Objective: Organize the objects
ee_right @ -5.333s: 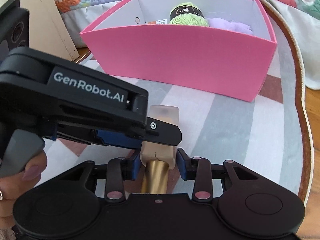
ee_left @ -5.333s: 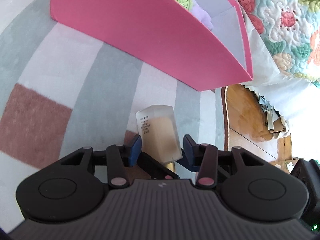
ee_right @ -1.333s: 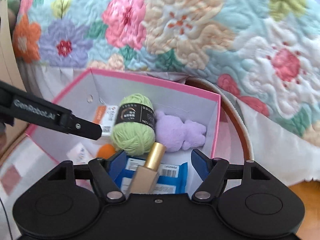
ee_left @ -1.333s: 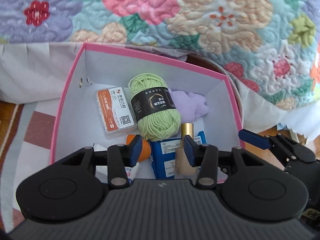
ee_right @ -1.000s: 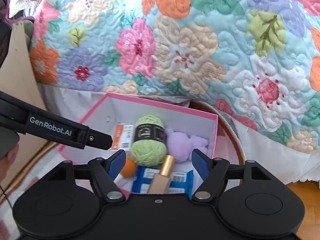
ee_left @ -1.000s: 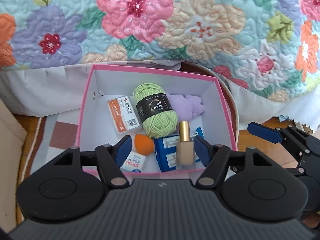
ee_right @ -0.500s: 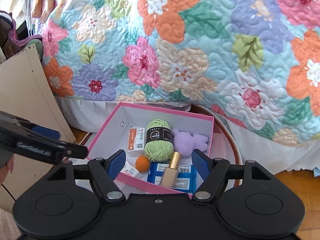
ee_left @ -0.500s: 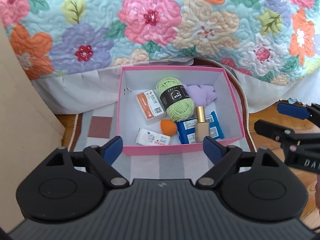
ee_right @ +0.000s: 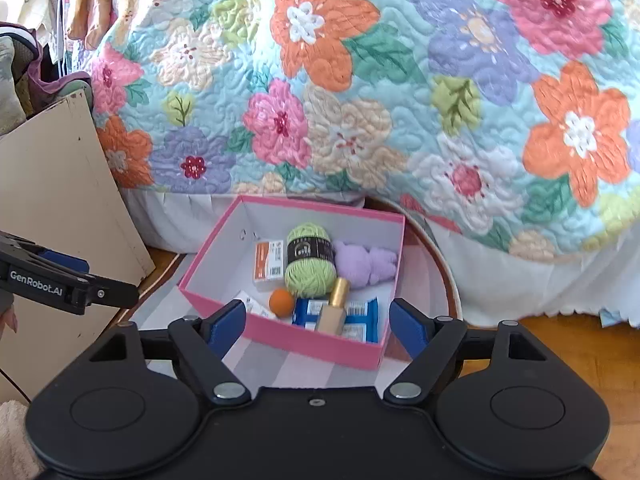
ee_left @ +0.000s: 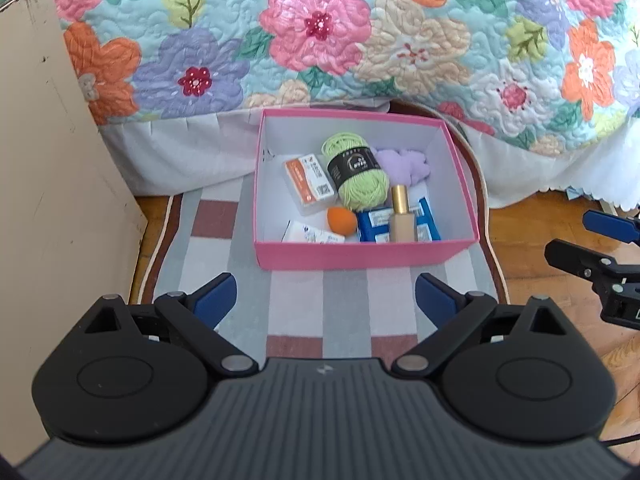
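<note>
Both hand-held grippers wide apart, holding nothing.
Pink box (ee_left: 362, 258) ahead of left hand-held gripper (ee_left: 325, 300); foundation bottle (ee_left: 401, 216) inside; right hand-held gripper (ee_right: 313, 326).

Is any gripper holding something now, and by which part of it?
Nothing is held. The left gripper and right gripper are both open and empty; the foundation bottle lies in the pink box.

Box (ee_left: 360, 258) pink outside, white inside. Yarn (ee_left: 356, 178) light green with black band. Plush (ee_left: 406, 166) lilac. Bottle (ee_left: 402, 220) beige with gold cap. Sponge (ee_left: 341, 220) orange. Packet (ee_left: 372, 230) blue and white. Case (ee_left: 308, 182) clear with orange label. Rug (ee_left: 296, 304) grey, white and brown-red checks. Quilt (ee_right: 400, 80) pale blue with pink, orange, purple, cream flowers. Board (ee_left: 48, 160) beige. Gripper pads (ee_left: 216, 300) blue, bodies black.
</note>
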`<act>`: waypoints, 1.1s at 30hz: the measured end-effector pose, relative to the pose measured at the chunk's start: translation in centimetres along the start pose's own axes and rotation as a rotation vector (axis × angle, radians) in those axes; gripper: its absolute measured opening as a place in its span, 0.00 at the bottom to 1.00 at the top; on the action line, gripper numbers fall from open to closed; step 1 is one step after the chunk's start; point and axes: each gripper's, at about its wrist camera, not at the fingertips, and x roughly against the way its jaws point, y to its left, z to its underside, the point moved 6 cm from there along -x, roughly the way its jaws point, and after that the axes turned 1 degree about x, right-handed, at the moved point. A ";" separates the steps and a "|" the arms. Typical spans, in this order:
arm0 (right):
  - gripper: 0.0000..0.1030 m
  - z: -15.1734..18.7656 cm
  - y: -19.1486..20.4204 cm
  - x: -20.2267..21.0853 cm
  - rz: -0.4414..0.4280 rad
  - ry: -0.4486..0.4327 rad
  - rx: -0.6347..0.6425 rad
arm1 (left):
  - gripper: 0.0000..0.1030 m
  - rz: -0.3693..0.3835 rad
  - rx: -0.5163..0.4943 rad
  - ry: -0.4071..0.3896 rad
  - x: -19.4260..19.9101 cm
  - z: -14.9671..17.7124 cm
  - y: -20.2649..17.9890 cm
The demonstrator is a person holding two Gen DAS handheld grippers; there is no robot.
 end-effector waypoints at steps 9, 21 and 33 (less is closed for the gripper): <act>0.90 2.9 0.5 -0.2 0.020 0.107 -0.038 | 1.00 -0.030 0.016 0.071 -0.1 2.8 -0.1; 0.90 3.5 0.5 -0.4 0.032 0.150 -0.063 | 1.00 -0.052 0.024 0.136 -1.2 4.0 -0.2; 0.90 4.8 -0.9 -1.6 0.089 0.224 -0.140 | 1.00 -0.079 0.005 0.154 -1.8 4.2 -0.3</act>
